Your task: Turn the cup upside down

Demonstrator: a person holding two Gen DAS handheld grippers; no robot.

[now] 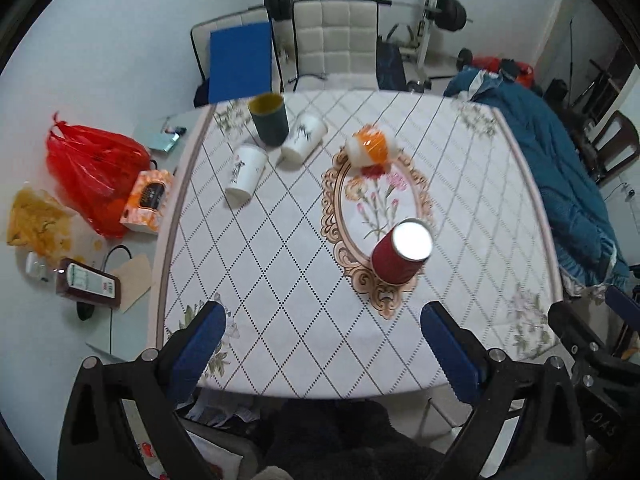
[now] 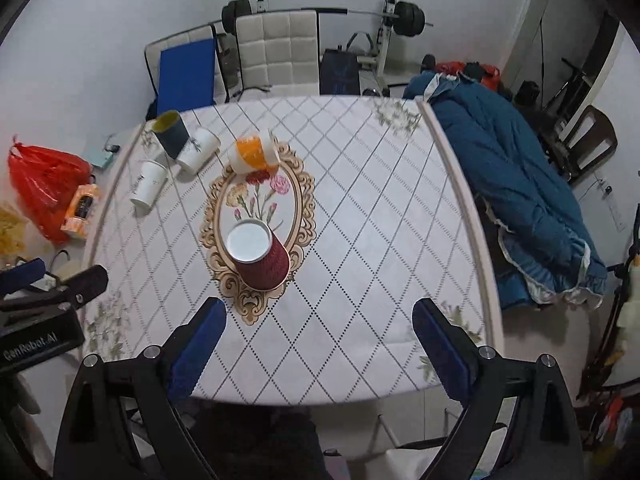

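On your far left a red bag (image 1: 90, 176) slumps on the floor beside the worktop (image 1: 280, 280). Moving across, two white cups (image 1: 246, 174) and a dark cup (image 1: 269, 119) with a yellow inside cluster near the far left corner, then an orange-and-white cup (image 1: 370, 146) lies on its side. The red cup (image 1: 400, 256) stands upside down on the oval flower print, white base up. Your left gripper (image 1: 322, 326) hangs back with fingers spread, holding nothing; your right gripper (image 2: 320, 322) is spread wide too, the red cup just ahead of its left finger.
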